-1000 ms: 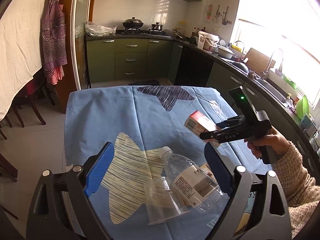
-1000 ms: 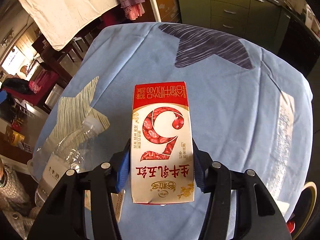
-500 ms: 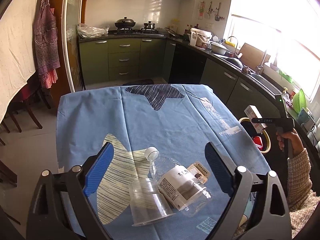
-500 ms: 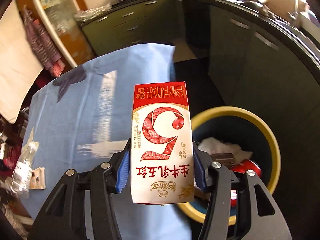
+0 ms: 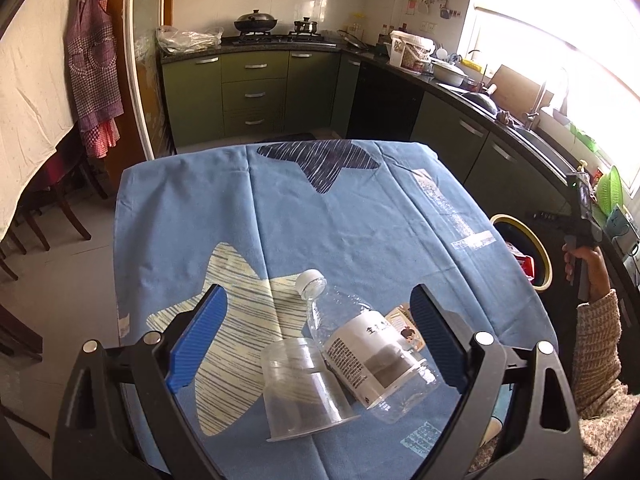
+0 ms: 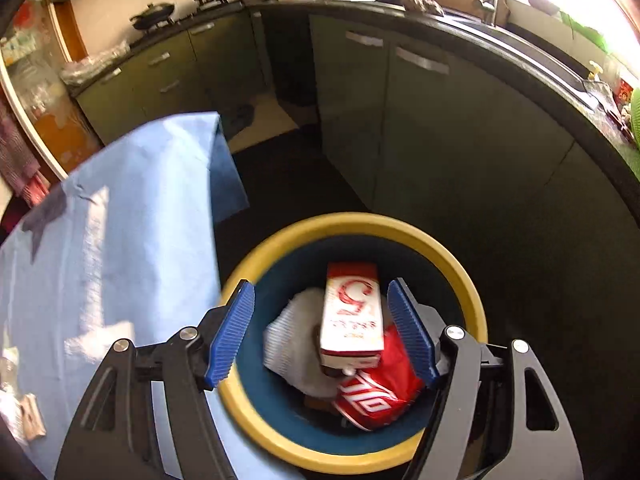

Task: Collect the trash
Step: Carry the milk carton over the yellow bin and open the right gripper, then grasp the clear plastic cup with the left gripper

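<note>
— Now, status of the right tool (image 6: 320,334)?
— A second ago it was clamped on the red-and-white milk carton (image 6: 352,314) above the blue cloth (image 6: 112,248). It has since swung over the yellow-rimmed bin (image 6: 460,276) beside the counter, and its jaws are opening. The carton is clear of both blue pads and lies below them inside the bin.

— Contents of the bin?
— Carton on top, tilted; under it a red wrapper (image 6: 376,392) with white lettering and something white, probably crumpled paper, though the blur makes that uncertain.

— Left tool (image 5: 318,340)?
— Jaws wide apart, nothing clamped. It hangs over the counter with little change from a second ago. Between the pads, on the cloth, lie a clear plastic bottle (image 5: 368,344) with a white cap and a clear plastic cup (image 5: 304,392) on its side, the two touching. A small printed packet (image 5: 404,326) sits just behind the bottle.

— Right hand?
— Visible in the left view at the far right edge (image 5: 586,264), gripping the tool handle above the bin.
</note>
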The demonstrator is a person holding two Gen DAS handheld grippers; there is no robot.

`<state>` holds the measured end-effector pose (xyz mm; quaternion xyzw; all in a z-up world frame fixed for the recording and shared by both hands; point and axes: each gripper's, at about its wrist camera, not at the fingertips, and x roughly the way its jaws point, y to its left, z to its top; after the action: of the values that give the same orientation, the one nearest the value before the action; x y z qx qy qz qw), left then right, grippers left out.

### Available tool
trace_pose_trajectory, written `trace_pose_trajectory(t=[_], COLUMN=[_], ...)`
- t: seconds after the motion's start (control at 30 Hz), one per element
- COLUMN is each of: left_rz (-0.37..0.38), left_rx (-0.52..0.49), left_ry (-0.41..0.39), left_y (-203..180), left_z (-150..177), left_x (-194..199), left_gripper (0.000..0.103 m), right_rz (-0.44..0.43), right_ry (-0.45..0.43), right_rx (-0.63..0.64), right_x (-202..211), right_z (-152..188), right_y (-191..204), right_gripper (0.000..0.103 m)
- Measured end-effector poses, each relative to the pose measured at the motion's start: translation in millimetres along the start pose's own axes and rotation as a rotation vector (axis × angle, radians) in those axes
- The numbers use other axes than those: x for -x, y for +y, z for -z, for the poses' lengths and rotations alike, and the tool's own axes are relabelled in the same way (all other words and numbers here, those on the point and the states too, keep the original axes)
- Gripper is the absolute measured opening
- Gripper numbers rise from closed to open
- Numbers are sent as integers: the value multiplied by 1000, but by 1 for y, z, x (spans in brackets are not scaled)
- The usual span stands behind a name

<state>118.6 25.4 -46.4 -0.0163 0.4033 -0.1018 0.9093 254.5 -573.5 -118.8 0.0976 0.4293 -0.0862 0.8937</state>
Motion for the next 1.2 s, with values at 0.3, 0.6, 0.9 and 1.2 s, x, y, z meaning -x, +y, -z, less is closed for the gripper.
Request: trace_pose_trajectory(t=[0.3, 0.6, 0.9, 1.2], left_rz=[13, -24, -69, -39], left_rx=[104, 83, 84, 94], left_ry=[209, 276, 349, 426], left_y=[19, 12, 17, 22], left_z=[29, 42, 51, 63], left_x=[-33, -46, -65, -84], left_gripper=[88, 88, 86, 68], right_rz=[-282, -325, -350, -359], right_ry=[-129, -41, -37, -27], right_rx=[138, 201, 218, 228], right_x=[31, 5, -4, -5], right_z=[-14, 10, 13, 14], right_y=[139, 183, 175, 175], right_gripper=[75, 75, 75, 75])
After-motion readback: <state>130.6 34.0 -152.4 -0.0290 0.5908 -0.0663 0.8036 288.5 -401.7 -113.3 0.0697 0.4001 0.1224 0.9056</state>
